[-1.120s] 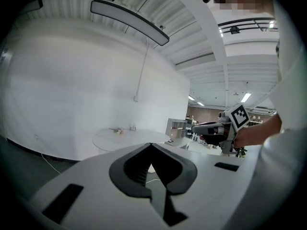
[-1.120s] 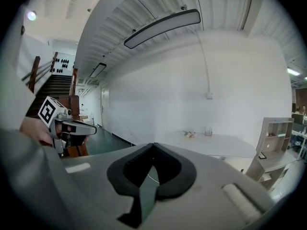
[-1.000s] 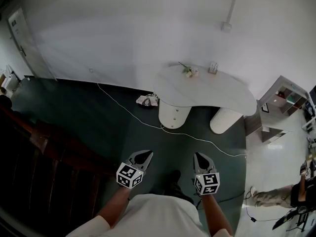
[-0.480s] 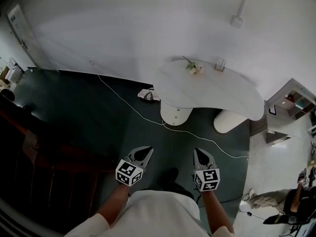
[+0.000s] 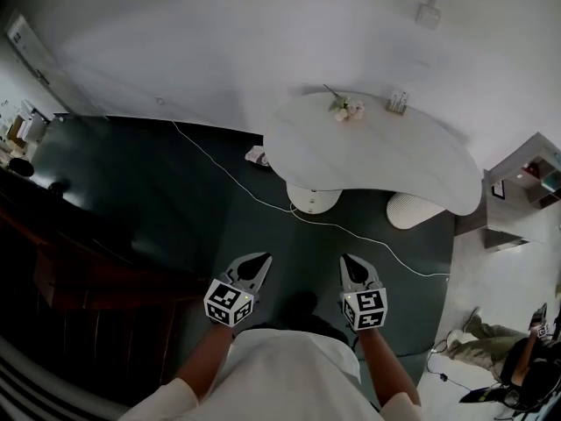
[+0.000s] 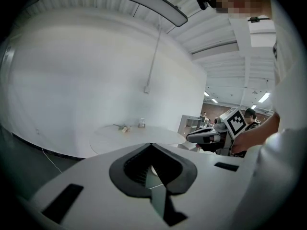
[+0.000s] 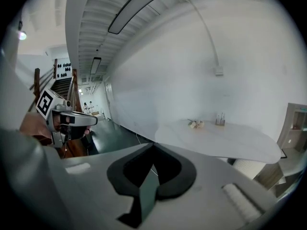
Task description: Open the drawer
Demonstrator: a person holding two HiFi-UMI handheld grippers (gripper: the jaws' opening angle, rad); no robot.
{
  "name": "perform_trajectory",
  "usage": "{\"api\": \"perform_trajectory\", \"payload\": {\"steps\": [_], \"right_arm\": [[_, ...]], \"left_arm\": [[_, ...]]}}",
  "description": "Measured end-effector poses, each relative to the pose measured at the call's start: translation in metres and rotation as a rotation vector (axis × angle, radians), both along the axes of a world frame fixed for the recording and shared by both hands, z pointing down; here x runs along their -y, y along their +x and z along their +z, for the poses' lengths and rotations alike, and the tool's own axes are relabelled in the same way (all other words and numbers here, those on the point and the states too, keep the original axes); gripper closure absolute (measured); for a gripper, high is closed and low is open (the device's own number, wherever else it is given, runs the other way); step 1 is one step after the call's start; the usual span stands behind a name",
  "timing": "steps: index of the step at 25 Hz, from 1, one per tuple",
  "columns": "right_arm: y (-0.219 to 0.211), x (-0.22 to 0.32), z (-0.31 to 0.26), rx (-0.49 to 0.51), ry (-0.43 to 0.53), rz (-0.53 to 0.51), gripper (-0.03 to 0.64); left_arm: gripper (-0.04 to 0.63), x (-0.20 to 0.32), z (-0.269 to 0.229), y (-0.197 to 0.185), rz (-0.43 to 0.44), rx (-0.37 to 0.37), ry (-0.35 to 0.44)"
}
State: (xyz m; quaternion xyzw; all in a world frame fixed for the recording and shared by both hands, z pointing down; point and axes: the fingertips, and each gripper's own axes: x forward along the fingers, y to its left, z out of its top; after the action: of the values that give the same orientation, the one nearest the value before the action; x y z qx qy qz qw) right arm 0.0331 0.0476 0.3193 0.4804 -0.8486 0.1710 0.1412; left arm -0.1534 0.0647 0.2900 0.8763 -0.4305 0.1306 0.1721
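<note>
At 6 o'clock in the head view, low over the dark green floor [image 5: 158, 191], the left gripper [image 5: 261, 258] and right gripper [image 5: 349, 260] sit side by side, well apart. Both point toward 12, w/ their marker cubes [image 5: 229, 303] nearest the wearer's white shirt [image 5: 289, 375]. Left jaws: closed, tips meeting, nothing btwn them, per the left gripper view. Right jaws: same, shut tip to tip and empty, per the right gripper view. Ahead at approx 12–1 o'clock stands the white kidney-shaped table [image 5: 394, 156] on a white round pedestal [image 5: 314, 197], well clear of both grippers. On its far edge: a small pale flower sprig [image 5: 344, 106] and, near it toward 3, a small clear holder [image 5: 399, 101]. A white ribbed cylinder [image 5: 416, 210] stands under the table's 4 o'clock side. A thin white cable [image 5: 219, 169] runs across the floor from 10 o'clock past the pedestal toward 4. A crumpled pale cloth [image 5: 257, 156] lies at the table's 9 o'clock edge. White open-cubby shelf unit [image 5: 536, 167] at 3 o'clock by the frame edge; dark wooden stair railing [image 5: 79, 270] at 8–9. A person [image 5: 491, 347] sits on the pale floor [image 5: 517, 279] at 4–5. Drawer: can't tell where it is, as no view shows it plainly enough.
</note>
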Motion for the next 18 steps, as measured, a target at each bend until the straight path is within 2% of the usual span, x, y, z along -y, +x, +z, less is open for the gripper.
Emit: {"api": "perform_trajectory", "payload": {"steps": [10, 18], "right_arm": [[0.035, 0.047, 0.030, 0.017, -0.057, -0.020, 0.606], [0.043, 0.063, 0.045, 0.029, -0.089, -0.020, 0.606]], "left_arm": [[0.591, 0.046, 0.020, 0.045, -0.007, 0.005, -0.039], [0.591, 0.063, 0.032, 0.052, -0.011, 0.018, -0.080]]}}
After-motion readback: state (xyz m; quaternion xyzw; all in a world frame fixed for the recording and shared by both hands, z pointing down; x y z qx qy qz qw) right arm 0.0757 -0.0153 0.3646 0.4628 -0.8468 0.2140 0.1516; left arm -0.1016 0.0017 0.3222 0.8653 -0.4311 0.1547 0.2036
